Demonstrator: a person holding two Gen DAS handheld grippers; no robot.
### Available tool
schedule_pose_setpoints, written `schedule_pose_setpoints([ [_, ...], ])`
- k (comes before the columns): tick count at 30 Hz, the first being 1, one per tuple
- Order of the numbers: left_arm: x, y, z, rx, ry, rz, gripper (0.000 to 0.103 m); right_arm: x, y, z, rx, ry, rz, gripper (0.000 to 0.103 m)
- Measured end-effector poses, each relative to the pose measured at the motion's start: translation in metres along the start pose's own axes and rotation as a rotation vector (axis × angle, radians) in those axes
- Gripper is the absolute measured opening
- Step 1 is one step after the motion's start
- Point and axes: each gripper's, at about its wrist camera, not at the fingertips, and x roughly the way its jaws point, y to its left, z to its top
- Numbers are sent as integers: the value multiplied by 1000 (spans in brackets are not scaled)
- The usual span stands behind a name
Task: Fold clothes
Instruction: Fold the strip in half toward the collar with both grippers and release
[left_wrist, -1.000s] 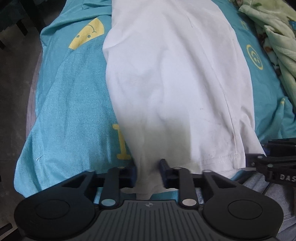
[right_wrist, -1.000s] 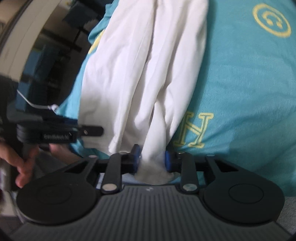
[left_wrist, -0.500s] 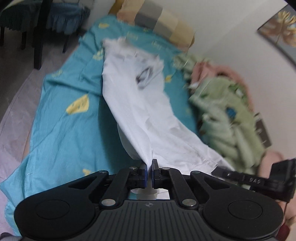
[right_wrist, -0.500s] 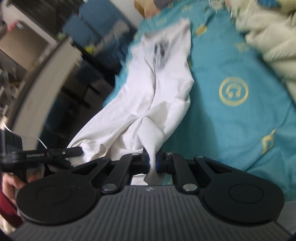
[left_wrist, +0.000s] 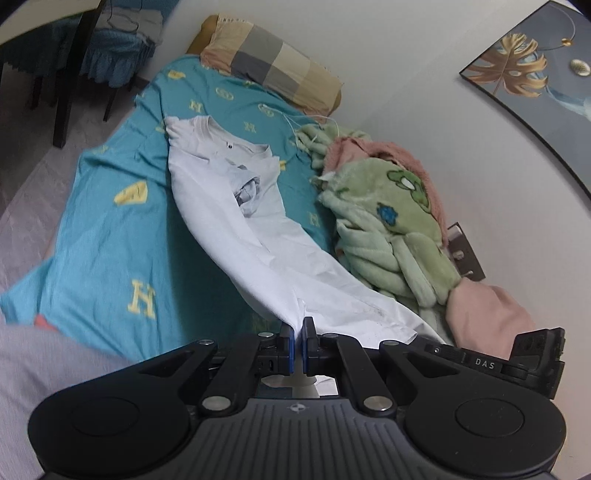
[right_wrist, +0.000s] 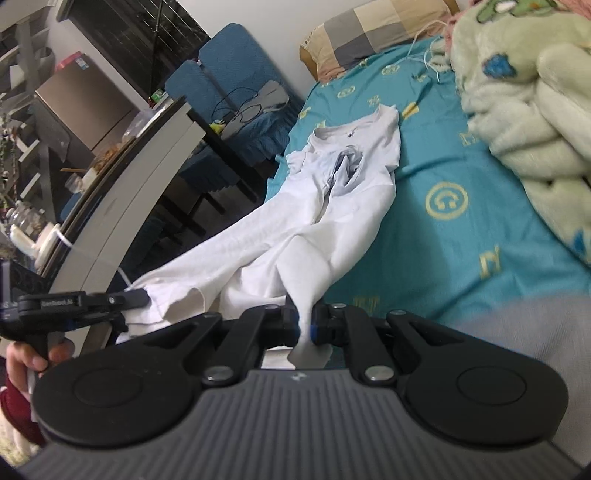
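A white T-shirt (left_wrist: 236, 210) lies lengthwise on the teal bed sheet (left_wrist: 110, 229), collar at the far end near the pillow. Its near hem is lifted off the bed. My left gripper (left_wrist: 298, 332) is shut on one hem corner. My right gripper (right_wrist: 303, 317) is shut on the other hem corner; the shirt (right_wrist: 343, 206) stretches away from it. The right gripper shows at the right edge of the left wrist view (left_wrist: 439, 345), and the left gripper at the left edge of the right wrist view (right_wrist: 142, 295).
A green and pink plush blanket (left_wrist: 391, 221) is heaped along the wall side of the bed. A checked pillow (left_wrist: 273, 66) lies at the head. A table (right_wrist: 122, 184) and blue chairs (right_wrist: 229, 74) stand beside the bed's open side.
Both grippers closed on the shirt's hem and rose and pulled back, lifting the hem off the sheet. The whole shirt and bed have come into view.
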Motion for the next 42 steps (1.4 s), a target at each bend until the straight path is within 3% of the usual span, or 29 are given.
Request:
schedule_pose_setpoints([
  [4, 2, 3, 8, 24, -41, 19, 4, -2, -3, -3, 26, -27, 20, 9],
  [10, 39, 12, 67, 77, -124, 71, 4, 34, -6, 44, 23, -114, 12, 9],
  [17, 122, 47, 140, 120, -216, 161, 4, 114, -20, 114, -18, -167, -47, 9],
  [23, 208, 94, 179, 138, -206, 248, 5, 204, -48, 151, -27, -150, -126, 9],
  [32, 309, 161, 180, 139, -74, 345, 7, 305, -92, 150, -94, -26, -257, 9],
  [38, 306, 155, 178, 166, -78, 352, 9, 316, -98, 148, -88, 2, -276, 10],
  [42, 280, 128, 164, 217, -133, 343, 22, 297, -94, 150, -40, -40, -243, 12],
])
